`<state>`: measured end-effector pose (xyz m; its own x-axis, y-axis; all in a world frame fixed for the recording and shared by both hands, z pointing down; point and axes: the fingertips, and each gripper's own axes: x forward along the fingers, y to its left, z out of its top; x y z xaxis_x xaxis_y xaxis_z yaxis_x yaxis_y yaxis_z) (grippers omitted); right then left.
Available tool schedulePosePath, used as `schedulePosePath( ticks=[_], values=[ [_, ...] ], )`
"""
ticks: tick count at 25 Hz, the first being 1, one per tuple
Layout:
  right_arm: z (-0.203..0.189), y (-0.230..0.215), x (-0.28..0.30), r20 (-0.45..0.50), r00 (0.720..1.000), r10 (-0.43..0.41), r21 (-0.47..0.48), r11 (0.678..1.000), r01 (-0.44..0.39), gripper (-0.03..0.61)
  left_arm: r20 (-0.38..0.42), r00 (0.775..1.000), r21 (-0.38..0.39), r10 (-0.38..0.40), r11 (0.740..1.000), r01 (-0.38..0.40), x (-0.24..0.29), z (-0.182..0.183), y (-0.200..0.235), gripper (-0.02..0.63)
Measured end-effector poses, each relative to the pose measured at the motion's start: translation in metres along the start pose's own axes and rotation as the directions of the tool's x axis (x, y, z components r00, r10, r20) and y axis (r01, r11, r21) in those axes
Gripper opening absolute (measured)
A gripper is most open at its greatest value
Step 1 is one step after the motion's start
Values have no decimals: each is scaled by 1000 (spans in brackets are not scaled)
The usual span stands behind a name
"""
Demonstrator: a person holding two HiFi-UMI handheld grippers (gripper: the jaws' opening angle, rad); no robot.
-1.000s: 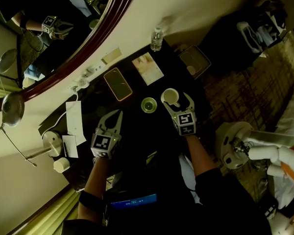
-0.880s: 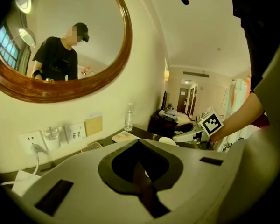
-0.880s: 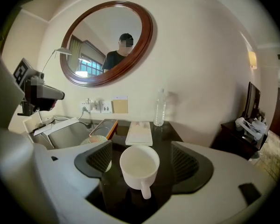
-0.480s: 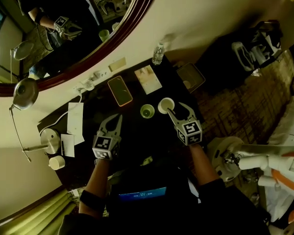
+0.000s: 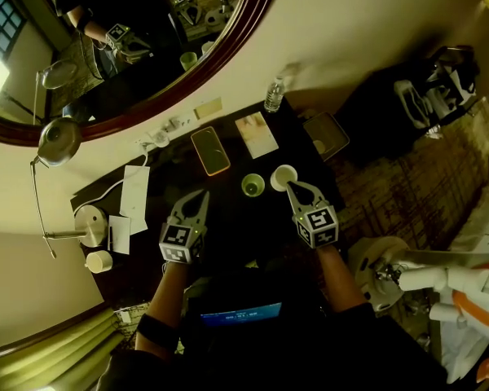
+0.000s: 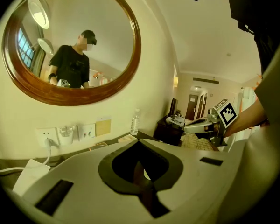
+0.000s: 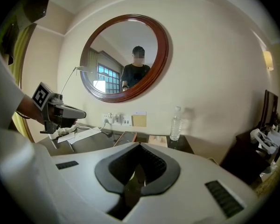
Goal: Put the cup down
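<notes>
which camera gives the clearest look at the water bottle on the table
The right gripper view: the water bottle stands side-on, upright, clear against the pale wall. The left gripper view shows the bottle smaller and dimmer. The head view shows it tiny, from above, at the table's far edge.

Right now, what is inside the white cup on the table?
From the head view the white cup shows only a pale, seemingly empty inside. The right claw, its jaws just closed on nothing, overlaps the cup's near rim, so that part is hidden.
</notes>
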<state>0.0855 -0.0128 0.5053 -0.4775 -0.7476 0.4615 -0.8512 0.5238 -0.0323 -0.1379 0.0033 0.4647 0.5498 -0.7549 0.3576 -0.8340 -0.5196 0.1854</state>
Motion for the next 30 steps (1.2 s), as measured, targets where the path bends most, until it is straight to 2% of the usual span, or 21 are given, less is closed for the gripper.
schedulePosePath(
  ticks=[12,21,24,26,28,30],
  values=[
    [-3,1,-5,-6,1000,15,25,1000,-15,15,-16,999,8,-41,999,41,-1,-5,-12,5],
    [-17,-3,-13,-19,1000,16,53,998,-15,15,-107,990,61,-90,993,97,16,-14,-20,5],
    [-21,-4,-16,-19,1000,12,68,998,-11,15,-185,972,110,-142,980,164,26,-23,-31,90],
    [-24,-6,-18,-22,1000,10,77,997,-9,15,-258,949,152,-181,963,224,34,-32,-41,191],
    [-30,-7,-20,-31,999,9,88,996,-6,15,-348,913,197,-211,936,291,45,-44,-51,287],
    [-37,-7,-21,-44,999,10,98,995,-5,15,-436,868,244,-238,897,369,59,-64,-58,370]
  ],
)
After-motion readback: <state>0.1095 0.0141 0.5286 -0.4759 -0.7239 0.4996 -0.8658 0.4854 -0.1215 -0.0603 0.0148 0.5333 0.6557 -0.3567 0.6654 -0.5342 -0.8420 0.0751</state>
